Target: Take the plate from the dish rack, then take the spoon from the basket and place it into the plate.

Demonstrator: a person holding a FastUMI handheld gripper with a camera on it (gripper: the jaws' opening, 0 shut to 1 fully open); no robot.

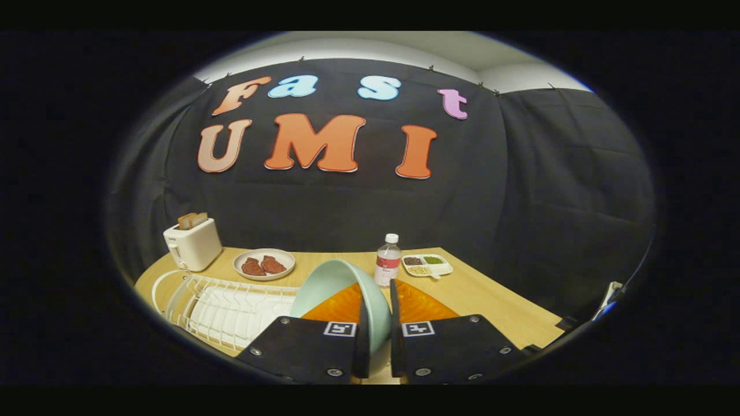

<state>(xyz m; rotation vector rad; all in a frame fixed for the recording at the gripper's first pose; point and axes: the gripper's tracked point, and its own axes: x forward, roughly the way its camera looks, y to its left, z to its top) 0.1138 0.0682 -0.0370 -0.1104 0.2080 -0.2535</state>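
Note:
A pale green plate [332, 286] stands on edge between my fingers, lifted above the table. My gripper [378, 326] is shut on the plate, one finger on each face of its rim. The white wire dish rack [222, 309] lies just left of the fingers, below the plate, with no dishes in its slots. An orange mat or basket surface [425, 303] lies under and behind the plate. I cannot make out the spoon.
On the wooden table [491, 300] beyond the fingers: a white toaster [193, 244] with toast at the far left, a plate of brown food [264, 264], a clear bottle [388, 261], and a divided tray of grains [428, 265].

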